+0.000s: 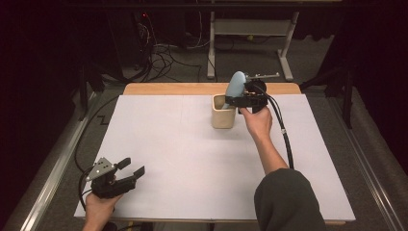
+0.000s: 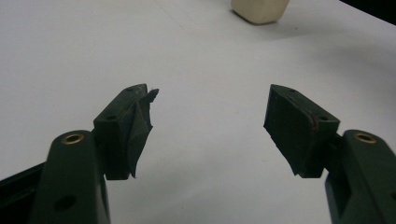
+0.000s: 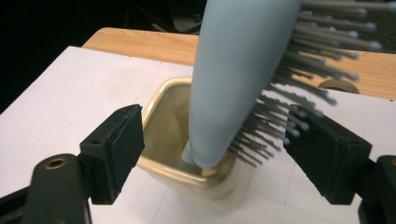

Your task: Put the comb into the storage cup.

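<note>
A white sheet covers the desk [image 1: 192, 159], with dark floor and cables behind. At the near left edge the left gripper [image 1: 132, 169] rests low, its fingers [image 2: 128, 126] released with nothing between them, well apart from the work. Toward the far right, a pale blue hairbrush [image 1: 235, 84] stands handle-down in a cream cup [image 1: 223, 118], its long axis near upright and leaning slightly. The right gripper [image 1: 231, 101] is the nearer one: its fingers [image 3: 116, 144] stand spread on either side of the hairbrush, the left finger clear of it, the right finger at the bristle tips, and not clamping.
</note>
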Demonstrator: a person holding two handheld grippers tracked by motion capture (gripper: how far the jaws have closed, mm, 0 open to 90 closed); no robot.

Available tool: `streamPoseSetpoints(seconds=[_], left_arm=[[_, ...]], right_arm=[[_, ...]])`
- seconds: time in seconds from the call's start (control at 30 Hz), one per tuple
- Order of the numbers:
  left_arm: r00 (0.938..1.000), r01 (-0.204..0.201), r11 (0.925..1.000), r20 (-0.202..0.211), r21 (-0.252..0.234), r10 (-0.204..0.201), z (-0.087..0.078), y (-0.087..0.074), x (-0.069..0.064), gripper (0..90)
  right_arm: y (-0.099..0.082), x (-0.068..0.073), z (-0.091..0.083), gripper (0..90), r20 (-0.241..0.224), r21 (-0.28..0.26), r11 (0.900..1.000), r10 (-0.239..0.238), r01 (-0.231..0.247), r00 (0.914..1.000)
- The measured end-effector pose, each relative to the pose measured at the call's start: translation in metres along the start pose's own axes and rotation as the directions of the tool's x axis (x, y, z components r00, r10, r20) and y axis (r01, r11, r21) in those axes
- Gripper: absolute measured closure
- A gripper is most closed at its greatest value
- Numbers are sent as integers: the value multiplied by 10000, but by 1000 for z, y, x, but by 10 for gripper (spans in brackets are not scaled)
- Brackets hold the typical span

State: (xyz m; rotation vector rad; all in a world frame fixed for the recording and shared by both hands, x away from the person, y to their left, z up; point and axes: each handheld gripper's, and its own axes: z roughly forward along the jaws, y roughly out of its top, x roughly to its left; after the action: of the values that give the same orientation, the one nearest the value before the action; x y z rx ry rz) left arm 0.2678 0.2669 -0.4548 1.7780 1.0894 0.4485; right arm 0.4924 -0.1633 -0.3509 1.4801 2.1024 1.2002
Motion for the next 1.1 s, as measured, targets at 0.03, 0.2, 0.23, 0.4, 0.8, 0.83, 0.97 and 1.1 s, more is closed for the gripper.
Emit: streamPoseSetpoints(seconds=[0.03, 0.2, 0.23, 0.4, 0.8, 0.83, 0.97, 1.1], left_arm=[[10000, -1, 10000, 2, 4, 1, 0, 0, 0, 323], [10000, 5, 10000, 0, 18, -5, 0, 0, 0, 323], [10000, 7, 10000, -2, 19, -7, 0, 0, 0, 323], [10000, 10, 10000, -8, 13, -10, 0, 0, 0, 323], [10000, 29, 10000, -29, 6, -29, 0, 0, 0, 323], [10000, 30, 10000, -28, 6, -30, 0, 0, 0, 323], [10000, 57, 10000, -26, -13, -57, 0, 0, 0, 323], [10000, 72, 10000, -35, -23, -72, 0, 0, 0, 323]], right_arm=[[-1, 0, -1, 213, 10, -19, 10000, -11, 11, 10000], [-7, -3, -9, 212, -75, -67, 9999, -149, 149, 9999], [-8, -3, -10, 212, -74, -81, 9998, -202, 201, 9998], [-13, -3, -18, 212, -120, -224, 9985, -498, 496, 9987], [-22, -5, -37, 220, -100, -672, 9935, -932, 923, 9956], [-23, -6, -38, 220, -97, -683, 9932, -950, 941, 9954], [-26, -7, -44, 220, -70, -727, 9922, -1024, 1016, 9947], [-29, -10, -49, 220, -75, -776, 9920, -1005, 996, 9949]])
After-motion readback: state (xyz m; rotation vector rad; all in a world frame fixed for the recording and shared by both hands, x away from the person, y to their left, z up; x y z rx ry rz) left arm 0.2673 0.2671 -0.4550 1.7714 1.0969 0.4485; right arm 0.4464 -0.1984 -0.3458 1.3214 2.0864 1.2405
